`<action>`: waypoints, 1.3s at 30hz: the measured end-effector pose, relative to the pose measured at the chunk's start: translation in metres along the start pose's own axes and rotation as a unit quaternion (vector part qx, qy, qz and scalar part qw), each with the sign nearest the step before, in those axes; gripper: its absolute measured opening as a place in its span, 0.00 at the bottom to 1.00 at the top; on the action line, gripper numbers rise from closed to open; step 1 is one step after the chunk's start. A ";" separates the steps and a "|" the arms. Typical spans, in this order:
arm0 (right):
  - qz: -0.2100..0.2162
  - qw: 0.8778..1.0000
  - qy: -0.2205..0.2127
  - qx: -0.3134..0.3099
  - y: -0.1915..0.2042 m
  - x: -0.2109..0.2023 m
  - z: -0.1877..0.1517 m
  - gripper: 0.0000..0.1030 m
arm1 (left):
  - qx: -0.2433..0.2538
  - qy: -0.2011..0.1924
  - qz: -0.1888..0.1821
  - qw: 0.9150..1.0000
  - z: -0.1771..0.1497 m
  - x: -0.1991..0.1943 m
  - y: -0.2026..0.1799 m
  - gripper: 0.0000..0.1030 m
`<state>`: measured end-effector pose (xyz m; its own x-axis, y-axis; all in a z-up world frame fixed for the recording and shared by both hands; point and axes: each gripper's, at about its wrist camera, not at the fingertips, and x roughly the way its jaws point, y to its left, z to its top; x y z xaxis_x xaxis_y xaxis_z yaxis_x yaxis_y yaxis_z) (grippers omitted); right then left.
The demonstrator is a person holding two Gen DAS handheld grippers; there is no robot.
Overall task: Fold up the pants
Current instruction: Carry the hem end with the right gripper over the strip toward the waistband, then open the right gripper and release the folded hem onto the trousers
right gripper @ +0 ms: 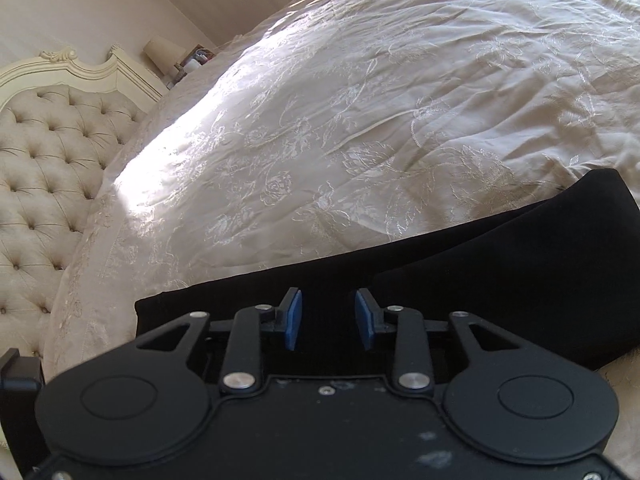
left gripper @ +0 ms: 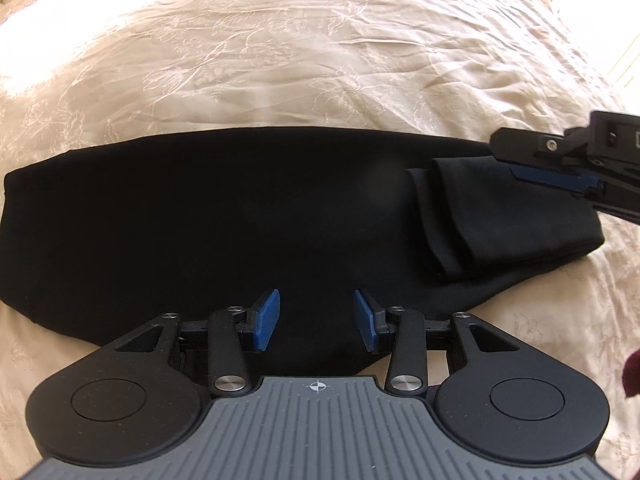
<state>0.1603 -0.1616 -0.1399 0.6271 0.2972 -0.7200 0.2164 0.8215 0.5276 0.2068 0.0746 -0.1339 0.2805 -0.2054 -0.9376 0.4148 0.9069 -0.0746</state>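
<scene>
- Black, matte, soft-looking pants (left gripper: 200, 232) lie flat in a long band across the bed, their right end doubled over into a thick fold (left gripper: 480, 216) with rounded edges.
- Smooth cloth elsewhere, almost without creases; the left end is cut straight.
- Left gripper (left gripper: 318, 318) hangs above the near edge of the pants, its ribbed blue pads (left gripper: 266, 320) apart with only bare cloth seen below them; nothing is gripped.
- Right gripper (right gripper: 328, 318) is over the pants near the folded end; its pads (right gripper: 294, 318) stand apart and hold nothing. In the left view it enters from the right, just above the fold.
- Both tools are black, hard-looking and matte, with round discs at the sides and silver screw heads.
- Bedspread (right gripper: 360, 120) is cream, satiny, rumpled into fine wrinkles, with a stitched flower and leaf pattern; bright sunlight washes out a strip of it.
- Headboard (right gripper: 52, 152) is padded and button-tufted in beige, set in a carved cream frame.
- Beyond it stand a lamp (right gripper: 162, 54) with a pale cone shade and striped pale walls.
</scene>
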 end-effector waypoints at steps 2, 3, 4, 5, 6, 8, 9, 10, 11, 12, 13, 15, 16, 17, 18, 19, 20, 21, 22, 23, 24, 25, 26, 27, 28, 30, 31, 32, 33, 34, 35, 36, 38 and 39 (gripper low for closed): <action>-0.009 1.000 -0.014 0.000 -0.001 -0.014 0.000 0.33 | -0.005 0.000 -0.013 1.000 0.006 0.001 -0.004 0.39; -0.015 1.000 -0.020 0.004 -0.004 -0.022 0.000 0.33 | -0.011 0.000 -0.021 1.000 0.012 0.003 -0.011 0.39; -0.020 0.999 -0.024 0.008 -0.008 -0.029 0.000 0.33 | -0.016 0.000 -0.029 0.999 0.016 0.005 -0.016 0.39; -0.030 0.999 -0.028 0.011 -0.012 -0.037 -0.001 0.32 | -0.022 0.000 -0.037 0.999 0.020 0.006 -0.020 0.39; -0.048 0.998 -0.032 0.008 -0.018 -0.045 -0.001 0.32 | -0.025 0.000 -0.043 0.999 0.025 0.007 -0.024 0.39; -0.076 0.996 -0.033 -0.009 -0.028 -0.056 -0.002 0.32 | -0.032 0.001 -0.046 0.998 0.035 0.013 -0.036 0.39; -0.090 0.995 -0.030 -0.017 -0.035 -0.060 -0.002 0.32 | -0.035 0.005 -0.045 0.998 0.039 0.016 -0.040 0.40; -0.101 0.994 -0.025 -0.023 -0.042 -0.062 -0.003 0.29 | -0.039 0.011 -0.045 0.998 0.042 0.019 -0.045 0.40; -0.107 0.994 -0.020 -0.028 -0.048 -0.063 -0.002 0.29 | -0.042 0.016 -0.046 0.998 0.044 0.022 -0.048 0.40; -0.115 0.993 -0.015 -0.035 -0.054 -0.063 -0.001 0.28 | -0.044 0.019 -0.046 0.998 0.046 0.024 -0.051 0.40; -0.127 0.991 -0.012 -0.040 -0.060 -0.062 0.001 0.25 | -0.046 0.022 -0.043 0.998 0.048 0.027 -0.053 0.40; -0.136 0.990 -0.015 -0.034 -0.073 -0.062 0.008 0.23 | -0.046 0.027 -0.034 0.998 0.050 0.031 -0.056 0.40; -0.138 0.990 -0.019 -0.026 -0.079 -0.063 0.012 0.23 | -0.045 0.030 -0.031 0.998 0.050 0.034 -0.059 0.40; -0.141 0.989 -0.024 -0.021 -0.084 -0.062 0.016 0.22 | -0.044 0.033 -0.027 0.998 0.051 0.036 -0.060 0.40; -0.143 0.989 -0.029 -0.019 -0.088 -0.060 0.022 0.21 | -0.040 0.036 -0.022 0.998 0.051 0.040 -0.062 0.40; -0.146 0.989 -0.033 -0.016 -0.093 -0.058 0.028 0.18 | -0.035 0.040 -0.015 0.998 0.051 0.044 -0.064 0.40; -0.148 0.988 -0.036 -0.014 -0.096 -0.056 0.033 0.16 | -0.029 0.044 -0.007 0.999 0.051 0.048 -0.066 0.40; -0.151 0.988 -0.037 -0.012 -0.100 -0.053 0.038 0.14 | -0.025 0.049 0.001 0.998 0.051 0.052 -0.067 0.40; -0.154 0.987 -0.037 -0.010 -0.103 -0.049 0.042 0.14 | -0.022 0.052 0.008 0.998 0.051 0.055 -0.068 0.39; -0.157 0.987 -0.032 -0.007 -0.108 -0.044 0.046 0.13 | -0.020 0.056 0.012 0.998 0.051 0.059 -0.067 0.39; -0.162 0.986 -0.024 -0.002 -0.114 -0.038 0.048 0.13 | -0.019 0.059 0.014 0.998 0.051 0.062 -0.067 0.39; -0.168 0.986 -0.015 0.004 -0.119 -0.032 0.049 0.13 | -0.018 0.061 0.017 0.998 0.051 0.064 -0.068 0.39; -0.172 0.985 -0.005 0.010 -0.124 -0.026 0.049 0.12 | -0.014 0.062 0.020 0.998 0.052 0.067 -0.070 0.40; -0.176 0.984 0.007 0.014 -0.130 -0.019 0.049 0.11 | -0.009 0.062 0.023 0.998 0.053 0.069 -0.072 0.40; -0.183 0.983 0.019 0.015 -0.135 -0.013 0.047 0.11 | -0.004 0.064 0.027 0.998 0.053 0.071 -0.074 0.40; -0.191 0.981 0.038 0.018 -0.143 -0.002 0.044 0.09 | 0.006 0.066 0.034 0.997 0.054 0.072 -0.077 0.40; -0.193 0.980 0.041 0.019 -0.145 0.000 0.043 0.07 | 0.010 0.066 0.036 0.997 0.054 0.071 -0.079 0.40; -0.193 0.980 0.042 0.021 -0.147 0.002 0.041 0.07 | 0.012 0.065 0.037 0.997 0.054 0.068 -0.079 0.40; -0.192 0.980 0.042 0.022 -0.148 0.002 0.041 0.07 | 0.013 0.061 0.040 0.997 0.053 0.064 -0.080 0.40; -0.189 0.981 0.041 0.026 -0.149 0.001 0.041 0.07 | 0.012 0.054 0.045 0.997 0.052 0.059 -0.079 0.39; -0.186 0.981 0.039 0.031 -0.148 -0.001 0.042 0.08 | 0.010 0.046 0.049 0.998 0.050 0.052 -0.078 0.39; -0.179 0.983 0.035 0.035 -0.147 -0.005 0.043 0.12 | 0.004 0.040 0.051 0.998 0.048 0.045 -0.075 0.39; -0.164 0.985 0.020 0.045 -0.144 -0.018 0.045 0.14 | -0.014 0.032 0.055 0.998 0.042 0.030 -0.064 0.40; -0.154 0.987 0.010 0.049 -0.141 -0.025 0.045 0.14 | -0.024 0.031 0.059 0.998 0.038 0.023 -0.059 0.40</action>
<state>0.1475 -0.3070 -0.1761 0.5055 0.0509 -0.8613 0.4670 0.8233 0.3227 0.2213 0.0027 -0.1379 0.2708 -0.0752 -0.9597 0.3394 0.9404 0.0221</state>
